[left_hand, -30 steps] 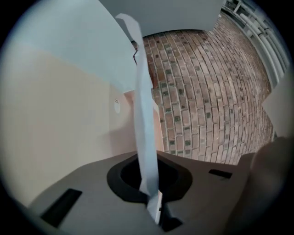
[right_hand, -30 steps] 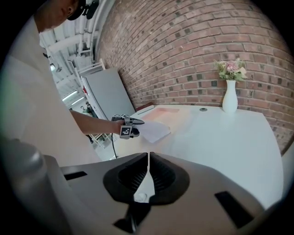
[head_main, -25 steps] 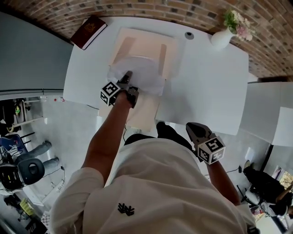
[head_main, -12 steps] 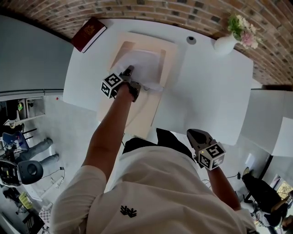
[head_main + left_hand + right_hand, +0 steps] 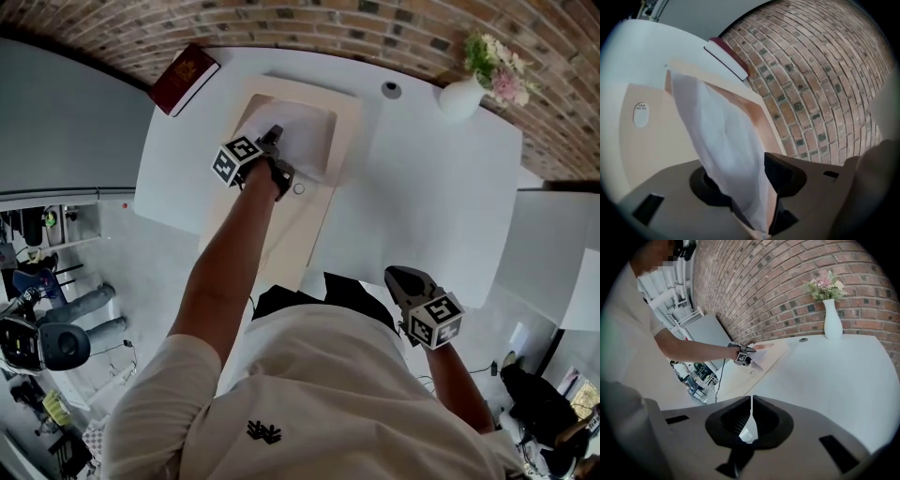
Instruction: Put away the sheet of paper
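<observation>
A white sheet of paper [image 5: 305,136] lies in the far half of an open beige folder [image 5: 305,225] on the white table [image 5: 422,178]. My left gripper [image 5: 273,142] is at the sheet's near left corner. In the left gripper view the paper [image 5: 719,136] runs up between the jaws of that gripper [image 5: 745,185]. They are opening, and the dark right pad [image 5: 778,171] stands just off the sheet. My right gripper [image 5: 401,279] hangs off the table's near edge, shut and empty. The right gripper view shows its jaws [image 5: 751,416] closed to a thin slit.
A dark red book [image 5: 185,75] lies at the table's far left corner. A white vase of flowers [image 5: 464,94] stands at the far right, a small round disc [image 5: 391,90] beside it. A brick wall [image 5: 820,79] runs behind the table.
My left gripper has carried the paper away from me along the folder, towards the wall. The sheet now lies flatter in the folder's far half. The right gripper has hardly moved.
</observation>
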Demonstrator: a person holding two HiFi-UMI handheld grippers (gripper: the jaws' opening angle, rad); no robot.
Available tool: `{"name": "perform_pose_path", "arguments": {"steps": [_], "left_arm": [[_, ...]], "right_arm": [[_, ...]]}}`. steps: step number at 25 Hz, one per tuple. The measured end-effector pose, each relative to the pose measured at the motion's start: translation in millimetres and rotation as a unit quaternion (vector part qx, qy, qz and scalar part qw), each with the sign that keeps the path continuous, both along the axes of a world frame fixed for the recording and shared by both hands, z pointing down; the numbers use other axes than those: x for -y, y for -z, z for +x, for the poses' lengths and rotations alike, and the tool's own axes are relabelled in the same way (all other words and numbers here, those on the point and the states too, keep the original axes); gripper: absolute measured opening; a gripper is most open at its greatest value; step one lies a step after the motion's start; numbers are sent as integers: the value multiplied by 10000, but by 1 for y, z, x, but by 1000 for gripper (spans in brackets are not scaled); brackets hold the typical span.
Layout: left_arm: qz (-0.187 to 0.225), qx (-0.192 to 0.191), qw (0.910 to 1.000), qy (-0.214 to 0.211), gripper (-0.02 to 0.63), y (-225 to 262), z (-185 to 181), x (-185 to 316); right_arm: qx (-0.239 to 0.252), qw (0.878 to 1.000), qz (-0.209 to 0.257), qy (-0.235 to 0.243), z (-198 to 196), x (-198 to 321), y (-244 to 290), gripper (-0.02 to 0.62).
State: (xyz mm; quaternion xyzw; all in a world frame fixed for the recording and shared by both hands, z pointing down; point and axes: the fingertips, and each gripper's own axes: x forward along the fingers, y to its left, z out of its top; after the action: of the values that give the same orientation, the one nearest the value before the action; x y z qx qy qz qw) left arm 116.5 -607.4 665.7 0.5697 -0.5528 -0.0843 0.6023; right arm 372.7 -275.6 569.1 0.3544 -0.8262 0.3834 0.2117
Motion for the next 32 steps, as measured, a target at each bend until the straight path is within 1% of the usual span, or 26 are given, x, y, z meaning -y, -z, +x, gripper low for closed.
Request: {"name": "perform_pose_path", "arguments": {"steps": [2,4,9,12,14,18,23,27,32], "left_arm": [[-136,201,9997,-31,232,-1,1,1],[-301,435,9986,-82,246,-3,0,1],[-611,1115,9918,-101,268,-1,-10,-5],[-729,1348,9881,-101,275,1,-17,-14],[-757,1428,9868,-89,278,3,-21,-20],[-714,1448,9868,-83,279,11,-27,-30],[-629,1378,9884,-107,279,25,-36,-49],[-496,1218,9912,-148,279,36,-43,-67],[-220,906,9952,-292,279,55,-53,-96]], "right_arm": [[40,10000,-11,-22,3,1,-2,37],[79,10000,-25,-43,5,1,-3,37],[206,9998,0,-75,6,7,-5,37],[285,9996,37,-20,2,9,-5,37],[321,9995,66,17,0,10,-6,37],[374,9992,133,98,-7,13,-6,37],[414,9985,213,281,-24,14,-4,37],[374,9978,327,449,-41,14,-2,37],[255,9968,518,555,-72,7,9,37]]}}
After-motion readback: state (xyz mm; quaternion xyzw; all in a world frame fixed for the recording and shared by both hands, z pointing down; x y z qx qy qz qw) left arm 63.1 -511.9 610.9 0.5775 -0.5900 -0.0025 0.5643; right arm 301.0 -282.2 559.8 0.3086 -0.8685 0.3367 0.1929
